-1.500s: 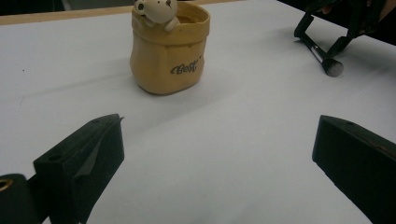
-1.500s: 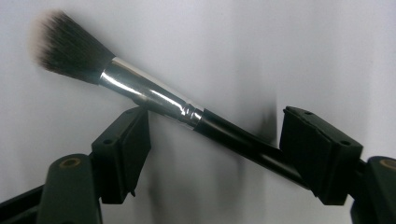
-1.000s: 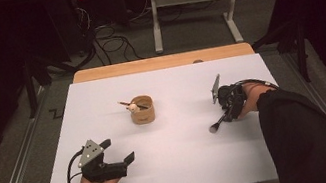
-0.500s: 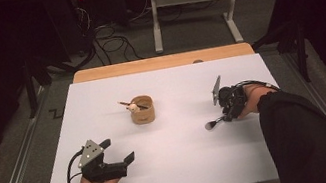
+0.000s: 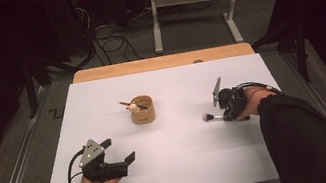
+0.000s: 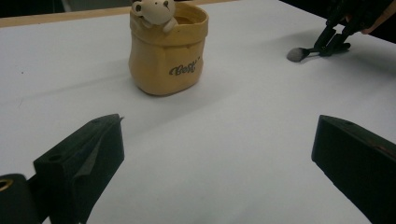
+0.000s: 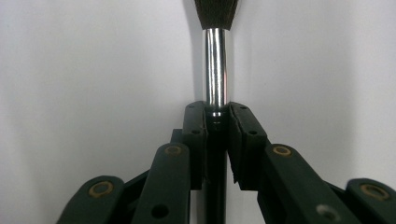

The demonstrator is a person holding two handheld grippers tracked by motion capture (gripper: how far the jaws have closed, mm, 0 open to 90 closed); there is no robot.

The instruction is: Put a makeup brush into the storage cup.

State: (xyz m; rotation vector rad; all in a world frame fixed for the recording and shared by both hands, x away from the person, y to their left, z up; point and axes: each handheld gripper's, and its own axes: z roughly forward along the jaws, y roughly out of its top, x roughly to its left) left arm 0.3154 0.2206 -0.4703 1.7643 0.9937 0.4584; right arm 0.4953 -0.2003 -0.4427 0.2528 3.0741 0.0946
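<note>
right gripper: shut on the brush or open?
Shut on the brush: the right gripper has both jaws pressed against the silver ferrule.

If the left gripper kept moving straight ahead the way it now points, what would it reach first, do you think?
Probably bare white table: the left gripper has open jaws, and the yellow pot stands ahead, slightly left of its line, though depth is hard to judge.
</note>
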